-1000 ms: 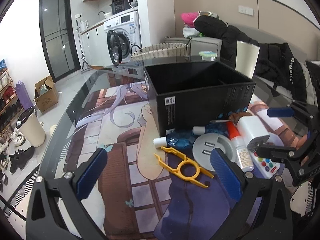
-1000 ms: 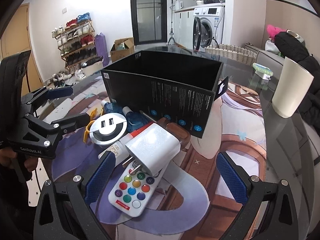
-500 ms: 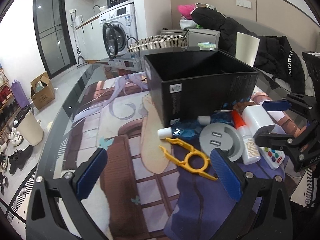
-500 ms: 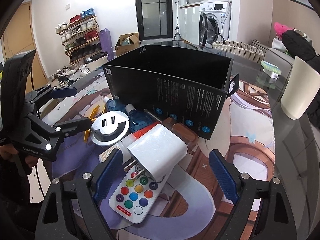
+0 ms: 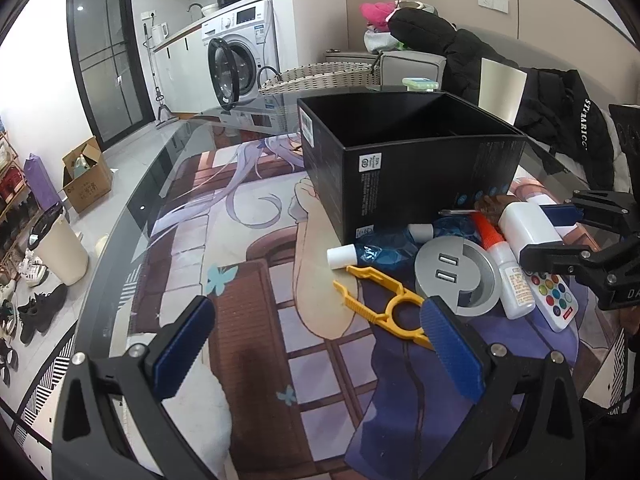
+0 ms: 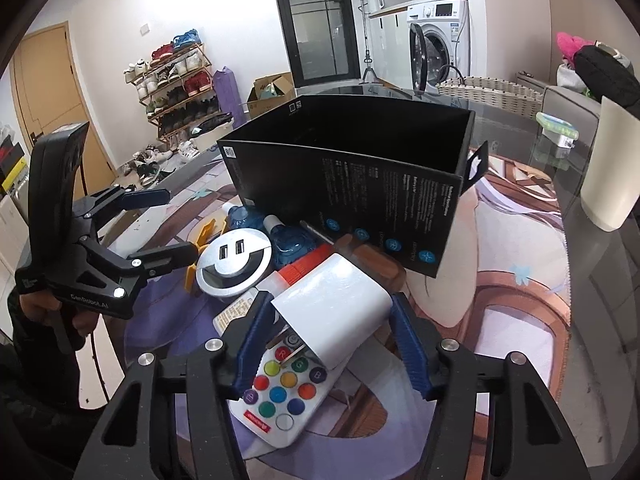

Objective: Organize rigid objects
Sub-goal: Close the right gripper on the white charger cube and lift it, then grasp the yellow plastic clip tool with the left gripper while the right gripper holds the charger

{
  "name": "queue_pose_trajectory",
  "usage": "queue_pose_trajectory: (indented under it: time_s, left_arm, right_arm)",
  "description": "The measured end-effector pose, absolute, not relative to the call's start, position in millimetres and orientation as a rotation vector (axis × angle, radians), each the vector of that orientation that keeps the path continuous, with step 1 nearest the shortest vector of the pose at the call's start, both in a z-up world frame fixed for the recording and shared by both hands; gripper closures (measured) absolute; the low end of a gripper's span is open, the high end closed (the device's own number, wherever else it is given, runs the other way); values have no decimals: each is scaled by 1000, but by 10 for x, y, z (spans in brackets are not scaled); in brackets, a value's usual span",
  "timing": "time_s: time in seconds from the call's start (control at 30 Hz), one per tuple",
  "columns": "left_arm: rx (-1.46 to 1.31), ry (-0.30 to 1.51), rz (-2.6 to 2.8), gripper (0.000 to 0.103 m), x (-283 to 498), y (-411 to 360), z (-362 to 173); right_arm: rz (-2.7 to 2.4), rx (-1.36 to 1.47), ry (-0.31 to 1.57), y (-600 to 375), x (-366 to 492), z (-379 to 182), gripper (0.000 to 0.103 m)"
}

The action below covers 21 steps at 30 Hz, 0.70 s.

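Now right gripper (image 6: 334,344) brackets white charger (image 6: 334,316); left gripper (image 5: 316,344) gapes.

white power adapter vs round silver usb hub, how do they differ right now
The boxy white power adapter sits between the right gripper's blue pads, propped on the remote with coloured buttons; the round silver usb hub lies flat with no gripper around it. The adapter shows metal prongs underneath; the hub shows two USB ports on top. Both sit on the table in front of the black cardboard box.
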<state>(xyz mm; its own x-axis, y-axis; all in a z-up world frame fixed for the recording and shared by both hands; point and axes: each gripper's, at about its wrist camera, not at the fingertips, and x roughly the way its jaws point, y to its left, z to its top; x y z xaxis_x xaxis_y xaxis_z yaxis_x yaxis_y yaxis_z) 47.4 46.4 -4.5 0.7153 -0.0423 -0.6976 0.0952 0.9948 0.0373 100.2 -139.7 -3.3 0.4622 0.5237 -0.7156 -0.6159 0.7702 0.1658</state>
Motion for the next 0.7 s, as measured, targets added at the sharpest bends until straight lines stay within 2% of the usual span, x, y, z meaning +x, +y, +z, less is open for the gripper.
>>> queue_pose_trajectory:
  time_s: [0.7]
  left_arm:
    - [123,852,-265,0,490,280,-80]
  right_arm:
    - [699,-115,808,-1555,869,15,43]
